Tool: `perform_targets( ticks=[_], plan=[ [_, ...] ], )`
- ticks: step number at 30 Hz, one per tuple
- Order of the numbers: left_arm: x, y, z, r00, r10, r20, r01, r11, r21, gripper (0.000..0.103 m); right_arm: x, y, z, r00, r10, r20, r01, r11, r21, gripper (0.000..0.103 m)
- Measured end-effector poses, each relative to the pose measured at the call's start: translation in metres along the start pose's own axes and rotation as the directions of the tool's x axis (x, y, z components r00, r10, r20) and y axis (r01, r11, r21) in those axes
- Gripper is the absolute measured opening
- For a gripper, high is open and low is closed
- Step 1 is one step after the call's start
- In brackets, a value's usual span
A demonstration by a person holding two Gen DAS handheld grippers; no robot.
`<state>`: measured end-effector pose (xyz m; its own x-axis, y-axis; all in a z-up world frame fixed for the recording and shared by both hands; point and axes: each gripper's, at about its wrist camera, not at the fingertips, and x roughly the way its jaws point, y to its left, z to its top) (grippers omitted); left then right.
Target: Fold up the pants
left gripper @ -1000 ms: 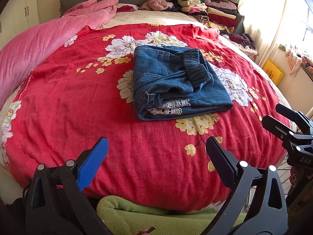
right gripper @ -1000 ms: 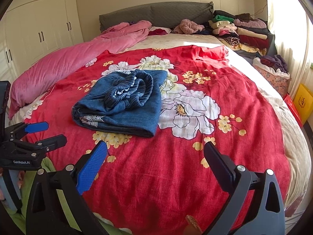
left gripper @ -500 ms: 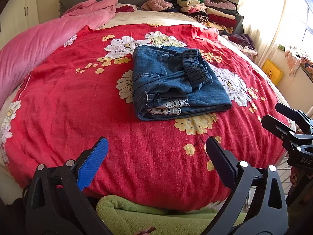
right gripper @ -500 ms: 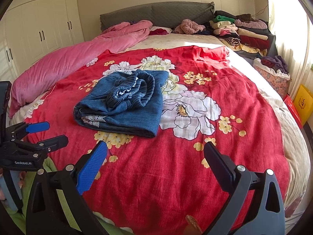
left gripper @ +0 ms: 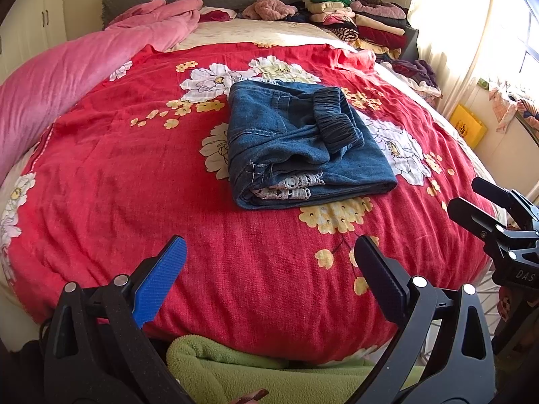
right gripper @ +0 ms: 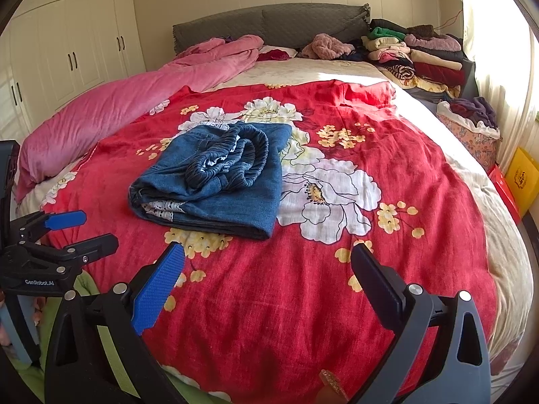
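Observation:
Blue denim pants [left gripper: 303, 144] lie folded into a compact stack on the red floral bedspread [left gripper: 118, 185], elastic waistband on top and white lace trim at the near edge. They also show in the right wrist view [right gripper: 219, 181]. My left gripper [left gripper: 269, 252] is open and empty, held back over the bed's near edge, well short of the pants. My right gripper [right gripper: 267, 259] is open and empty too, near the front edge, to the right of the left one. Each gripper shows in the other's view, the right [left gripper: 485, 202] and the left [right gripper: 81, 229].
A pink duvet [left gripper: 67, 77] lies along the bed's left side. Stacked folded clothes [right gripper: 414, 57] sit at the far right by the grey headboard [right gripper: 269, 23]. A basket of clothes [right gripper: 471, 128] and a yellow box [right gripper: 522, 175] stand right of the bed. White wardrobes [right gripper: 67, 50] line the left wall.
Both grippers have drifted very slightly; the pants sit a touch differently in each view. Nothing was gripped or released.

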<state>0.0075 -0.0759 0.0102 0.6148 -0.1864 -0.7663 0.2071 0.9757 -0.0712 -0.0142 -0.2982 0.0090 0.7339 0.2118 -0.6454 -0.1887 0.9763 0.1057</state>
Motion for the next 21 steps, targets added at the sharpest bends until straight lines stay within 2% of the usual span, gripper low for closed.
perform_targets(
  ticks=[21],
  plan=[
    [-0.0003, 0.0007, 0.0010, 1.000, 0.005, -0.003, -0.005, 1.000, 0.001, 0.093, -0.0013, -0.0010, -0.0014, 1.000, -0.003, 0.004, 0.003, 1.000, -0.007, 0.098]
  ],
)
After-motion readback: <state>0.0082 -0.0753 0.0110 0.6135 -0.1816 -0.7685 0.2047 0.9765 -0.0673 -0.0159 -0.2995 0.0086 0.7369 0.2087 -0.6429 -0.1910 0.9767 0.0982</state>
